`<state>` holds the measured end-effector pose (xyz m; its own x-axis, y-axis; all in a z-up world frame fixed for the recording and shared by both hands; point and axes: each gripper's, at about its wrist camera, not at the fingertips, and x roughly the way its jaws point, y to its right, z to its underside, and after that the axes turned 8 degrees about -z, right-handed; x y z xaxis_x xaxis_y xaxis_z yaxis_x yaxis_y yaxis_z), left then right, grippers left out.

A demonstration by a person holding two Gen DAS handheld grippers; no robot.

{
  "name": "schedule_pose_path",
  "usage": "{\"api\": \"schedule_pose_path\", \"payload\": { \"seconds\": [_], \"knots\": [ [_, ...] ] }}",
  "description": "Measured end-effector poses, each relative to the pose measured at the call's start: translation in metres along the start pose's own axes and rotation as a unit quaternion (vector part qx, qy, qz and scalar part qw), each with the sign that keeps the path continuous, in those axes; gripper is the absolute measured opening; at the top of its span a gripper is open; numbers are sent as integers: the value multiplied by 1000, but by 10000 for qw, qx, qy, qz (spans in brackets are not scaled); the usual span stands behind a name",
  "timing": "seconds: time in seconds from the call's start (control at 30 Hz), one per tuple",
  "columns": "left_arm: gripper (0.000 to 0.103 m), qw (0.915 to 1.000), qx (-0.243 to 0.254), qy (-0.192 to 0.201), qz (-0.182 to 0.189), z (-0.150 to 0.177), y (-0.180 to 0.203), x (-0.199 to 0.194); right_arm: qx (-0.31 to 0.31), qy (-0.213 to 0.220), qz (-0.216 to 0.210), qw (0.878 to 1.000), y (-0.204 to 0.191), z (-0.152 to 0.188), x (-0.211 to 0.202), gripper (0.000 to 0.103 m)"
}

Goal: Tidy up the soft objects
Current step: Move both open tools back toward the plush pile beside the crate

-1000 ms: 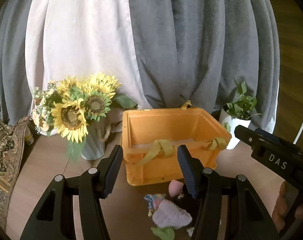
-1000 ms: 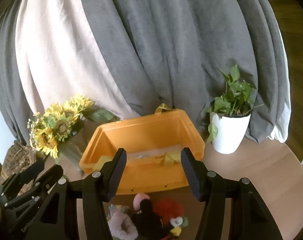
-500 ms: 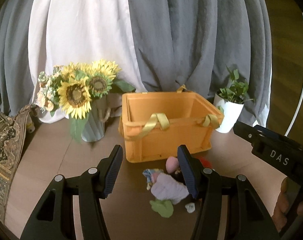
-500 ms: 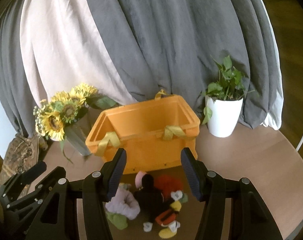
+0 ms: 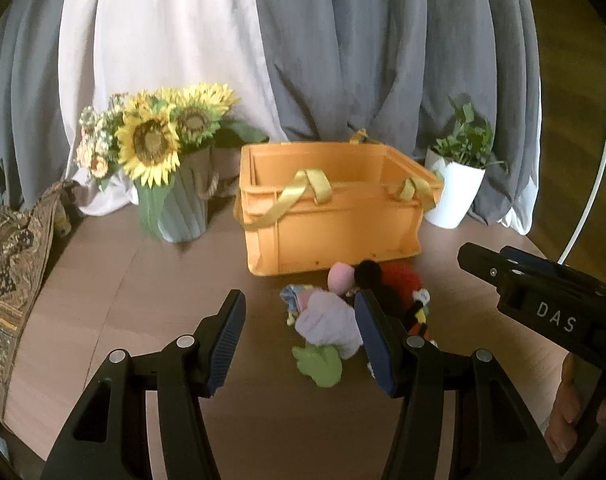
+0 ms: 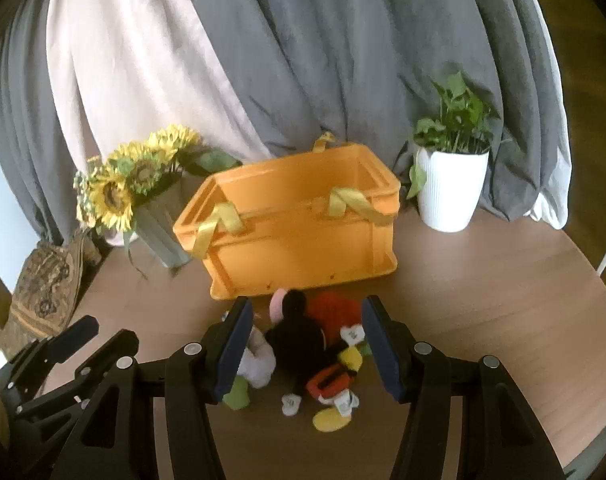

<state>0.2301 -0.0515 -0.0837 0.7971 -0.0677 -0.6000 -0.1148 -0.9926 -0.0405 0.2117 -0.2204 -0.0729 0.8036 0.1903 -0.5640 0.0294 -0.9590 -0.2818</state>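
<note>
Both wrist views look forward and slightly down across the tabletop [image 5: 151, 280], left camera further left. Shared: orange crate [image 5: 335, 232] [image 6: 303, 248], plush toys [image 5: 331, 320] [image 6: 303, 336], near.

Both views have drawn back from the orange crate [image 5: 335, 208], bringing the whole plush toy pile [image 6: 307, 344] into sight.

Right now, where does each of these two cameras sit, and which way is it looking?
Left wrist view: sits on the left gripper, facing the orange plastic crate and pile of plush toys; its open black fingers show, plus the right gripper and a hand.
Right wrist view: sits on the right gripper, facing the same crate and toys; open fingers and the left gripper show.
Shared: crate, toys, sunflower bouquet, white potted plant.
</note>
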Motion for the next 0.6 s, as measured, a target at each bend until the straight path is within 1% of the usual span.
{"api": "schedule_pose_path", "payload": {
  "seconds": [0.4, 0.6],
  "knots": [
    [56, 9990, 20, -436, -34, 28, 14, 17, 10, -436, -132, 9990, 16, 24, 14, 58],
    [56, 9982, 110, -577, -93, 41, 22, 27, 2, -684, -174, 9975, 24, 38, 25, 58]
  ]
}}
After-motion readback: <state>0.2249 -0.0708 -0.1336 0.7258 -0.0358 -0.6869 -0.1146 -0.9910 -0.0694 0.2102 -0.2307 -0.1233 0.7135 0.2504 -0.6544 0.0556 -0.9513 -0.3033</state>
